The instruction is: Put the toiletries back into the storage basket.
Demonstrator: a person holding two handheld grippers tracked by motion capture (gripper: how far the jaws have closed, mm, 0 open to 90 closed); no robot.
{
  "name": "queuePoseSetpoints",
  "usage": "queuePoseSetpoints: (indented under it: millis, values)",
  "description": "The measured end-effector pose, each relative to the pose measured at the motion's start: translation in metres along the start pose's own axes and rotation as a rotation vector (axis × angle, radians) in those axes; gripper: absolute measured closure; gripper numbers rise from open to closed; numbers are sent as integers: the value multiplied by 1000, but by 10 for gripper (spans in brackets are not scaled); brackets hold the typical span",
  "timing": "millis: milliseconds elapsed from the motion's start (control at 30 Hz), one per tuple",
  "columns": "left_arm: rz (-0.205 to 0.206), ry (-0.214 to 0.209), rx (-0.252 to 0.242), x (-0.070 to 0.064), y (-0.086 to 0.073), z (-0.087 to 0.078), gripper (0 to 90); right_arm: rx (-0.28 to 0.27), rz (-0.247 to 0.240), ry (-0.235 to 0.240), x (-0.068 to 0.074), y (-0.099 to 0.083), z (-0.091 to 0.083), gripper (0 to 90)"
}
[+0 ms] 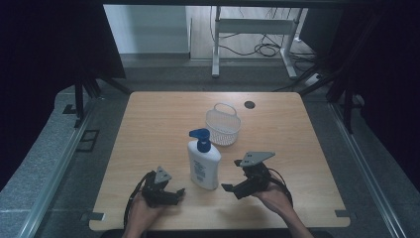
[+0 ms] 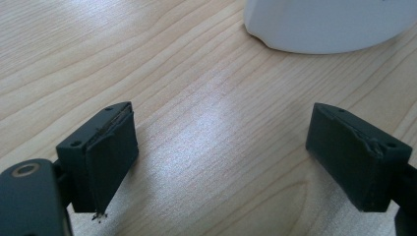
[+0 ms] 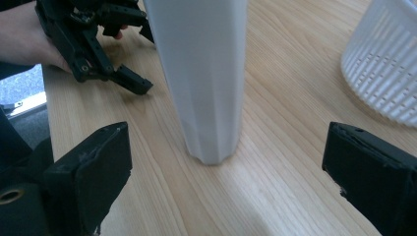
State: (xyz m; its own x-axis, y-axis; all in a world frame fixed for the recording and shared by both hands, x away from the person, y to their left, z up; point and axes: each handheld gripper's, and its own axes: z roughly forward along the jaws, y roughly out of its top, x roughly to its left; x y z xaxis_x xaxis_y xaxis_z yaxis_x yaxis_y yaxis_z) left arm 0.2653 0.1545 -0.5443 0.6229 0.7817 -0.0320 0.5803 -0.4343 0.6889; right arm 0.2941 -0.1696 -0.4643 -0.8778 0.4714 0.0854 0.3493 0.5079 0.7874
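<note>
A white pump bottle [image 1: 203, 162] with a blue pump head stands upright near the table's middle front. Behind it and slightly right sits a white slatted plastic basket [image 1: 223, 125] with a handle. My left gripper [image 1: 173, 191] rests low at the bottle's left, open, with only bare wood between its jaws [image 2: 231, 157]; the bottle's base [image 2: 324, 24] lies just beyond them. My right gripper [image 1: 233, 174] is at the bottle's right, open wide [image 3: 226, 172]. The bottle [image 3: 201, 73] stands a short way ahead between its jaws, untouched, with the basket [image 3: 383, 64] off to the right.
The wooden table [image 1: 148, 124] has a dark cable hole [image 1: 249, 104] at the back. Grey floor and black frame posts surround it, and a white desk frame [image 1: 252, 29] with cables stands beyond. The left hand and left gripper [image 3: 93, 39] show behind the bottle.
</note>
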Motion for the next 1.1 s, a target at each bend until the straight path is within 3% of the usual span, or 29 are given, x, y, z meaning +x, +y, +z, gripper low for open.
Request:
queuePoseSetpoints:
  millis: [367,733,1100]
  values:
    - [1,0,0,0,0,0,116,-30,-16,28,4,18,12,2]
    - [0,0,1,0,0,0,115,-21,-43,21,12,37,23,65]
    - [0,0,1,0,0,0,116,-52,-47,23,13,53,33,109]
